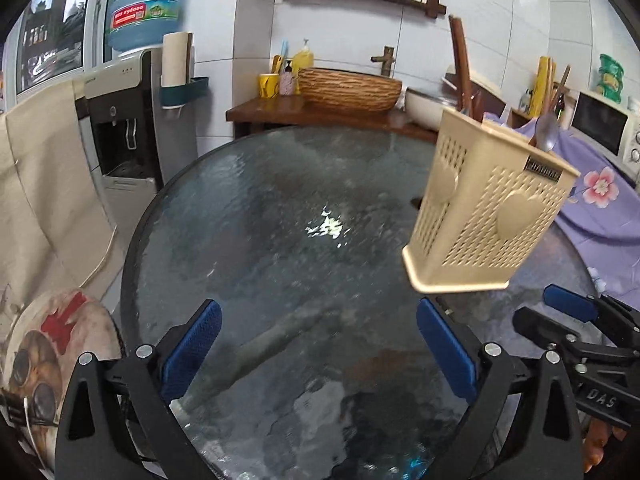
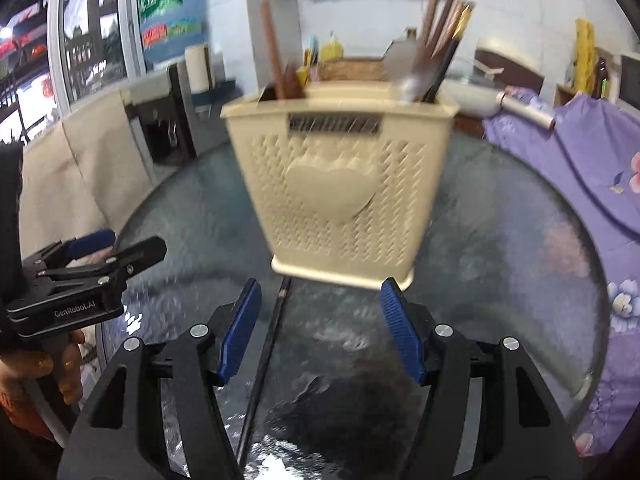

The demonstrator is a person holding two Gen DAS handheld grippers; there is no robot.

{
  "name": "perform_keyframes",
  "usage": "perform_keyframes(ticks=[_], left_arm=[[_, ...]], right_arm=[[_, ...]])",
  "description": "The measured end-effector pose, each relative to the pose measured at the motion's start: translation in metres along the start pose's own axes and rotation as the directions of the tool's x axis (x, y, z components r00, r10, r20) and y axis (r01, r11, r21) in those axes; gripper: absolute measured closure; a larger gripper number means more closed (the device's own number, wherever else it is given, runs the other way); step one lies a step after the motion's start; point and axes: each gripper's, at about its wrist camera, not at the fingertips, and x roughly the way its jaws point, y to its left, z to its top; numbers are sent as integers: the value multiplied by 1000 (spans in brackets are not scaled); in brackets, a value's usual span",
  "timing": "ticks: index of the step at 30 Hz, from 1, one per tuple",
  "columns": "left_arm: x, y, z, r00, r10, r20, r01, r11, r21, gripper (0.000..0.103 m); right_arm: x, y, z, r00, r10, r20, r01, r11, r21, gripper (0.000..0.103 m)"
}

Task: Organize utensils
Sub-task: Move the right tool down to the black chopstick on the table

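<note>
Now both tools are hanging over the glass bench with nothing gripped: left tool spread wide, right tool partly open over a lone dark chopstick lying flat. Beige utensil holder is standing just ahead (spoon and chopsticks already upright inside), probably awaiting this stray one.

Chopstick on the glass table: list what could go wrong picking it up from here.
1. The chopstick is thin and flat on smooth glass; the open right gripper could slide it rather than pinch it.
2. The holder stands just beyond; a push forward might knock it.
3. The left gripper is close by, so they could collide.
</note>
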Motion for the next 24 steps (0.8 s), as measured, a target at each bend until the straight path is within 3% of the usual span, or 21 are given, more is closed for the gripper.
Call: perform_keyframes(ticks=[5,11,24], left_arm=[[4,6,-12,999,31,-27,-31,999,15,7],[4,15,-21,999,39,-36,-39,999,7,7],[3,19,-23,999,40,-32,-40,999,10,7]], right_arm=[[33,16,-12,995,0,-99,-2,1000,-20,56],[60,30,-17,984,-2,-177,-6,999,-45,67],[93,52,5,974,-49,-221,35,997,-68,86]])
